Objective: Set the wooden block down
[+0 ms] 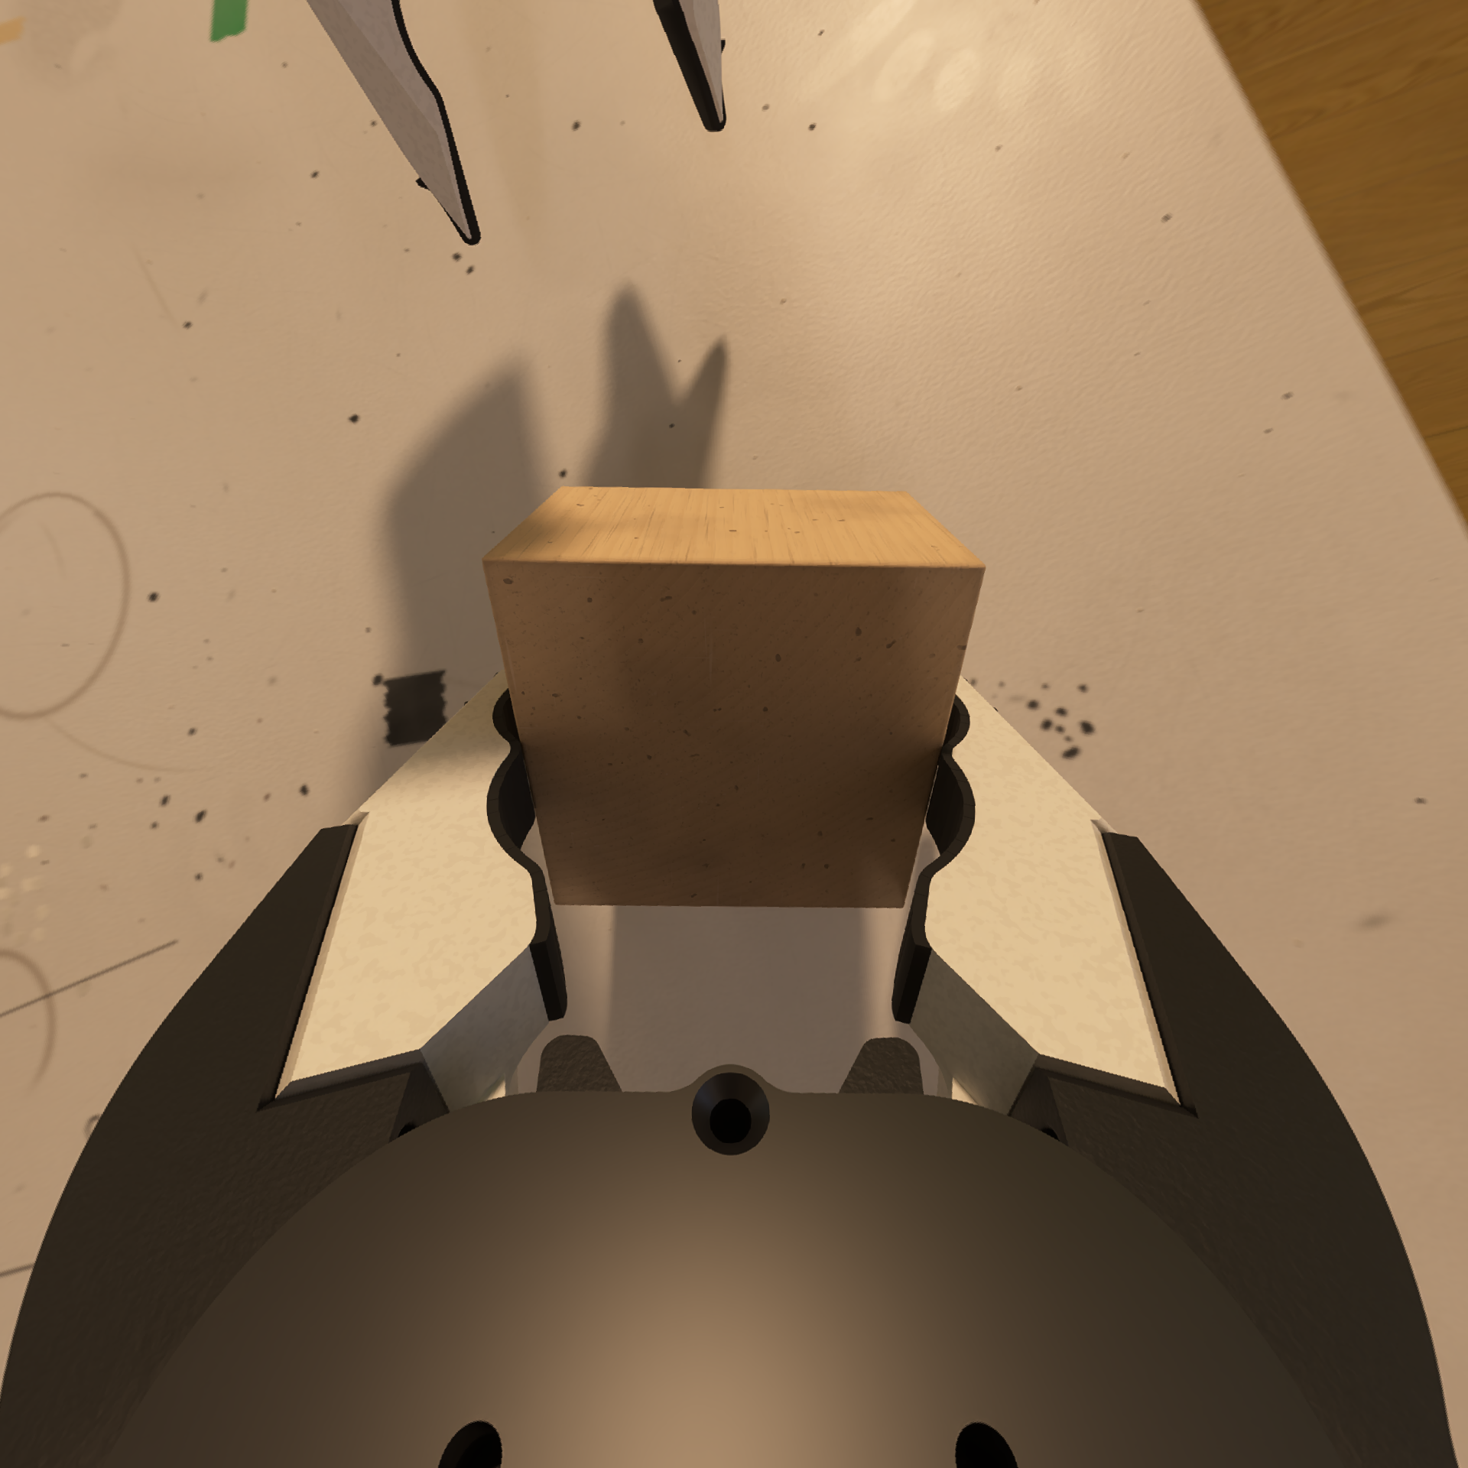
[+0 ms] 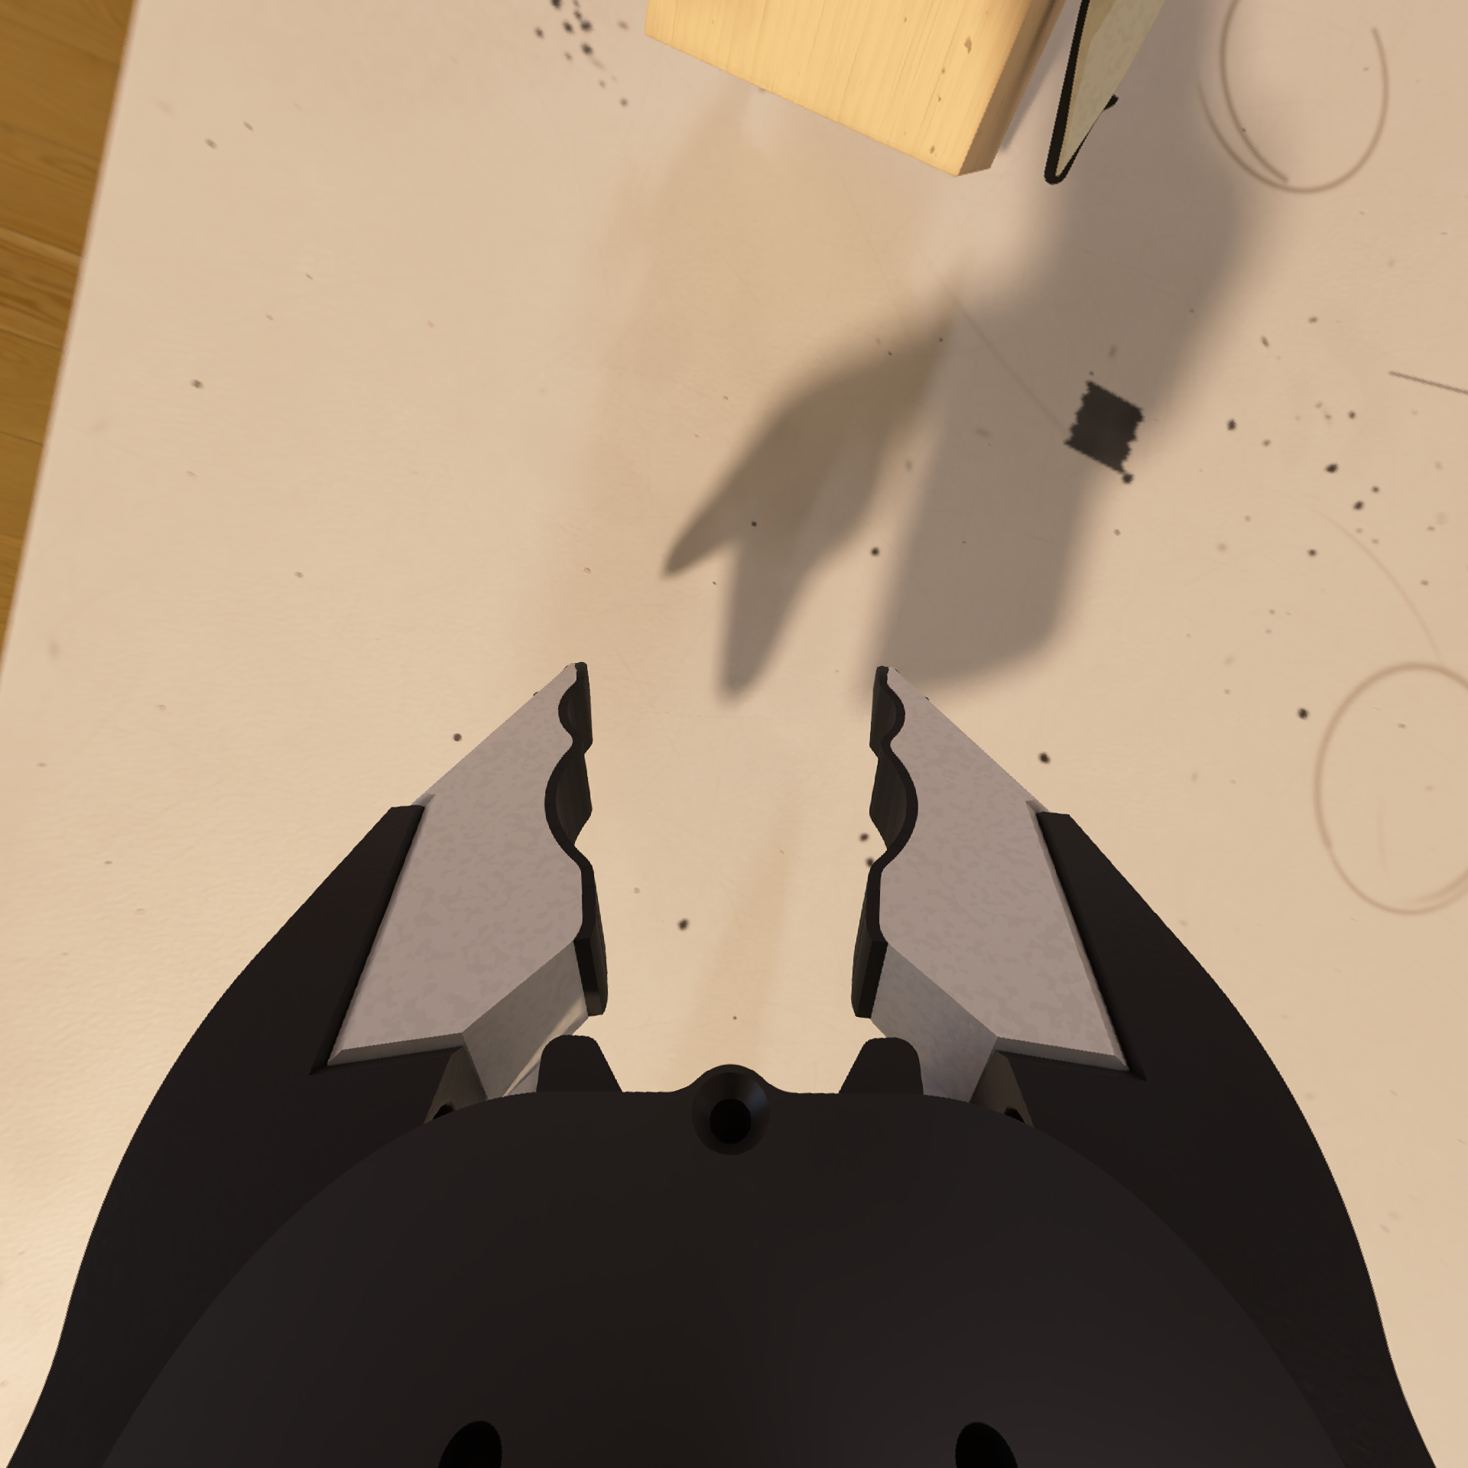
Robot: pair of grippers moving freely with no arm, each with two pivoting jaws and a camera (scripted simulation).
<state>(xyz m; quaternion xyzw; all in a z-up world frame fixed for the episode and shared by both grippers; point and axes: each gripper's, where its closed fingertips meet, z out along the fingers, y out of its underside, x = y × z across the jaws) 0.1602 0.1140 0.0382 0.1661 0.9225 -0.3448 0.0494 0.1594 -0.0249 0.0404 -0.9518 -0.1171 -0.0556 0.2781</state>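
Note:
The wooden block [image 1: 731, 620] is a light brown cube held between the fingers of my left gripper [image 1: 729, 707], which is shut on its two sides. The block hangs above the cream table [image 1: 1112, 477] and casts a shadow on it. In the right wrist view the block [image 2: 858, 63] shows at the top edge, with one left finger [image 2: 1088, 95] beside it. My right gripper [image 2: 731, 672] is open and empty above the table [image 2: 397, 397], facing the block from a distance. It also shows at the top of the left wrist view [image 1: 592, 182].
The table is speckled with dark dots, faint ring marks and a black square mark [image 1: 415, 707] [image 2: 1104, 429]. A wooden floor lies beyond the table's edge [image 1: 1390, 159] [image 2: 40, 238]. A green tape scrap [image 1: 229, 20] sits at the far left.

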